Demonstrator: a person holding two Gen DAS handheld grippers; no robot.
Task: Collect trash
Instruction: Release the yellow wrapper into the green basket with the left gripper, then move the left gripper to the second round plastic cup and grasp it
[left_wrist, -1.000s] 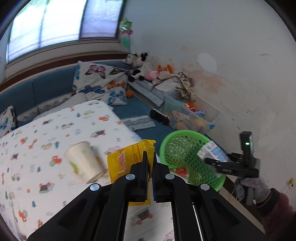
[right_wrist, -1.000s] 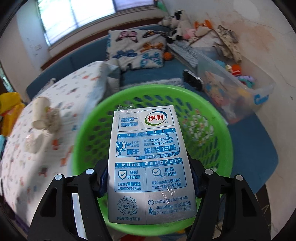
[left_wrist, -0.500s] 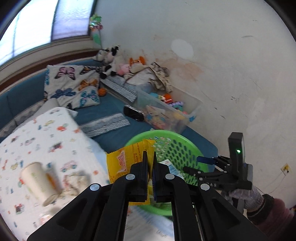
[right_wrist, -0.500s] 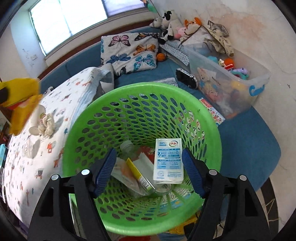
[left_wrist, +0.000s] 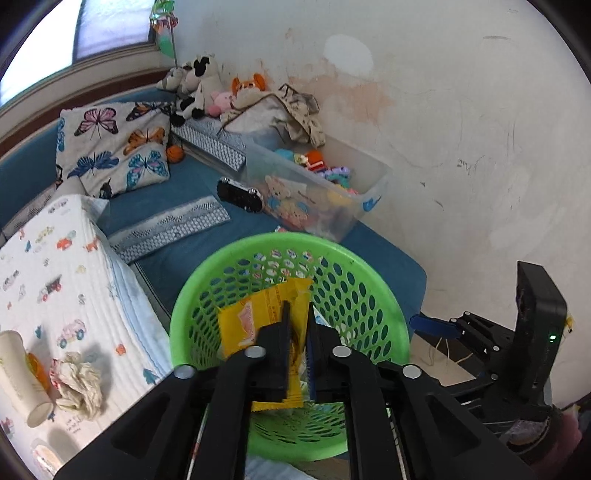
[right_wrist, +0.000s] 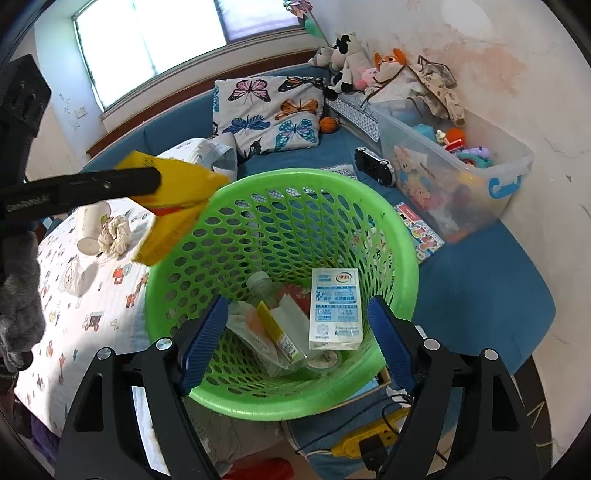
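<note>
A green mesh basket (left_wrist: 373, 291) (right_wrist: 391, 229) stands beside the bed. My left gripper (left_wrist: 298, 321) is shut on a yellow snack wrapper (left_wrist: 258, 314) and holds it over the basket's left rim; the wrapper also shows in the right wrist view (right_wrist: 173, 206). My right gripper (right_wrist: 295, 332) is open and empty just above the basket's near rim. Inside the basket lie a blue-and-white milk carton (right_wrist: 335, 310), a plastic bottle (right_wrist: 260, 282) and wrappers. A paper cup (left_wrist: 20, 373) (right_wrist: 92, 229) and a crumpled tissue (left_wrist: 79, 384) (right_wrist: 115, 234) lie on the bed.
A patterned bedsheet (left_wrist: 55, 280) covers the bed on the left. A clear plastic toy bin (left_wrist: 321, 195) (right_wrist: 454, 173), a butterfly pillow (left_wrist: 114, 147), plush toys (left_wrist: 199, 85) and a black handheld device (left_wrist: 240, 195) lie on the blue couch. A yellow power strip (right_wrist: 369, 443) lies below the basket.
My right gripper opened and dropped the milk carton into the basket. My left gripper carried the yellow wrapper from over the bed to over the basket.
</note>
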